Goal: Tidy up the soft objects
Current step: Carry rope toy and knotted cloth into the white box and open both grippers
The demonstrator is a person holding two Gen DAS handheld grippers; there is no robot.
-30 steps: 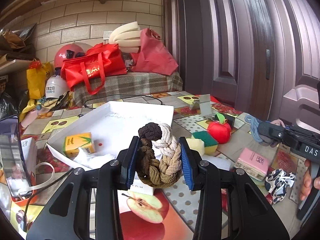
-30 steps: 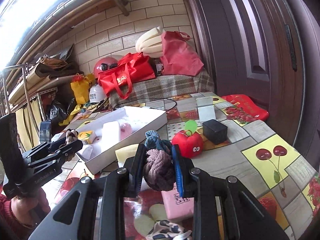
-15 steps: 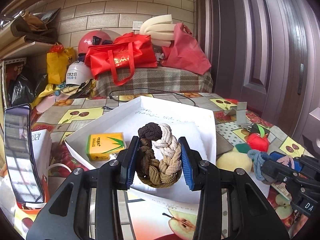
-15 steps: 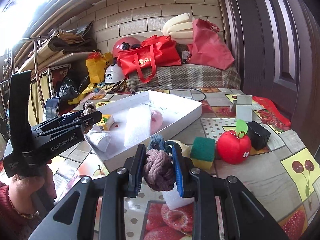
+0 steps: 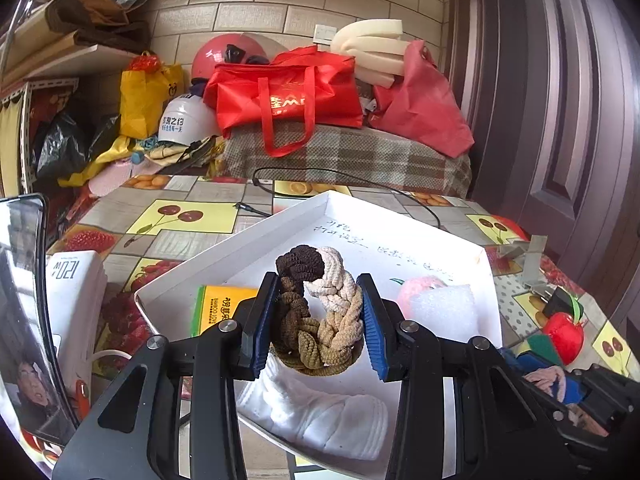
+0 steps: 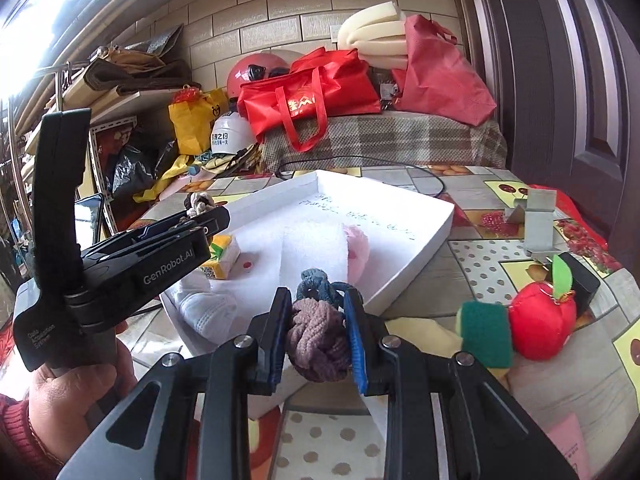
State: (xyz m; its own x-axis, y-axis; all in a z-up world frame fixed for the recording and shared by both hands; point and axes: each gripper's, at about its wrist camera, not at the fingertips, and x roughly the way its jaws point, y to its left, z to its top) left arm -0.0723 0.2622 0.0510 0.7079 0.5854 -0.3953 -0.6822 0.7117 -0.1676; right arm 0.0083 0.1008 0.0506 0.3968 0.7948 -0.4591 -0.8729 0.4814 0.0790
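My left gripper [image 5: 318, 322] is shut on a braided hair tie [image 5: 316, 312] of dark brown, cream and olive, held above the near part of the white box [image 5: 400, 240]. In the right wrist view the left gripper [image 6: 200, 212] hangs over the box's left edge. My right gripper [image 6: 318, 338] is shut on a mauve and blue-grey braided hair tie [image 6: 318, 340], just in front of the white box [image 6: 420, 248]. Inside the box lie a white cloth [image 5: 320, 412], a yellow tissue pack [image 5: 218, 308], a white foam piece [image 5: 444, 312] and a pink soft thing [image 5: 416, 292].
A red plush apple [image 6: 540, 326], a green and yellow sponge [image 6: 486, 334] and a black box [image 6: 582, 280] sit right of the box on the fruit-print tablecloth. A phone [image 5: 24, 312] stands at the left. Bags and helmets crowd the back wall; a dark door is at the right.
Both grippers have swung left and toward the white box, each still gripping its hair tie. The box now fills the middle of both views, and the apple has slid to the right.
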